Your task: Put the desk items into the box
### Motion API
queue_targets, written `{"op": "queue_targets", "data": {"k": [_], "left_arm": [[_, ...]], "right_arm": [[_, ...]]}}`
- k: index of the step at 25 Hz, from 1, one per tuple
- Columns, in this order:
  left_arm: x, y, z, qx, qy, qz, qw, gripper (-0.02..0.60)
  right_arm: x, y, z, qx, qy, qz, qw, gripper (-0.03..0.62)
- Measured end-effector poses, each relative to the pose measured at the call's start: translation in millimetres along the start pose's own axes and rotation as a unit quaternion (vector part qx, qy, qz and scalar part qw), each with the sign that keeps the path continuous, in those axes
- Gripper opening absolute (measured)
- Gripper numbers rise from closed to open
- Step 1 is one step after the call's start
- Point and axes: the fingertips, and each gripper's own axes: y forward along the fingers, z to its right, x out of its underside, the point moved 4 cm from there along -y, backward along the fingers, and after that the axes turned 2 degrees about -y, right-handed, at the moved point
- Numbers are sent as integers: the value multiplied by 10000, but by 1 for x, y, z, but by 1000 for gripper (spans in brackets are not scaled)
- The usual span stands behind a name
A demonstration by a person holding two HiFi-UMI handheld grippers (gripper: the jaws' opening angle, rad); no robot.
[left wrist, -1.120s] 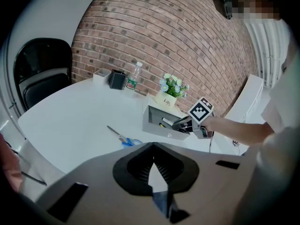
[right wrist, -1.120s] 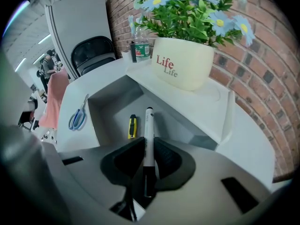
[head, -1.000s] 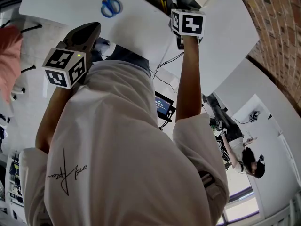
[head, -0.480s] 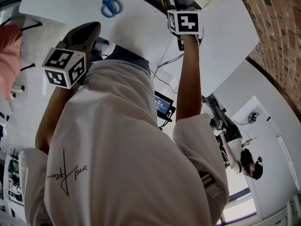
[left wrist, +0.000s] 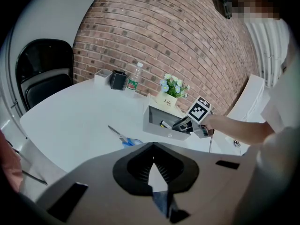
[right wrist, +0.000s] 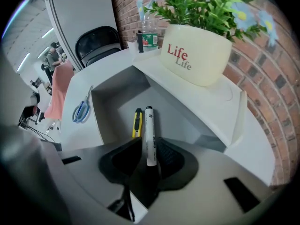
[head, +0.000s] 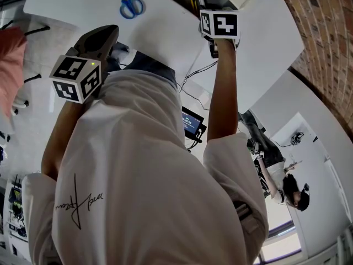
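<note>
White marker (right wrist: 149,135) sits right between the fingers of the right gripper (right wrist: 149,146). They're closed in on its near end, a pad on either side, and the barrel sticks straight out ahead with its black tip pointing away. Below and ahead of those fingers is the open grey box (right wrist: 187,125), and the marker reaches out over its inside; whether it touches the floor I cannot tell. Just left of the marker, down on the box floor, lies a yellow utility knife (right wrist: 137,123), running almost parallel to it. Beyond the fingers and up to the right, a cream flower pot (right wrist: 197,55) stands past the box's far side. Off to the left of the fingers, outside the box wall, blue-handled scissors (right wrist: 82,108) lie on the white desk (right wrist: 112,60).

Over to the left gripper (left wrist: 152,148): its fingers are brought together at the tips, with nothing between them and touching nothing. Ahead of these fingers the scissors lie out on the desk. Further ahead to the right is the box, with the right gripper over it.
</note>
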Motion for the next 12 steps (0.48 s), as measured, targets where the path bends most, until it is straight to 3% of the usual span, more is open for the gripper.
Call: {"op": "queue_targets", "data": {"k": [12], "left_arm": [[-2, 0, 3, 121, 134, 35, 9998, 6]], "right_arm": [[-9, -20, 4, 185, 225, 548, 9981, 77]]}}
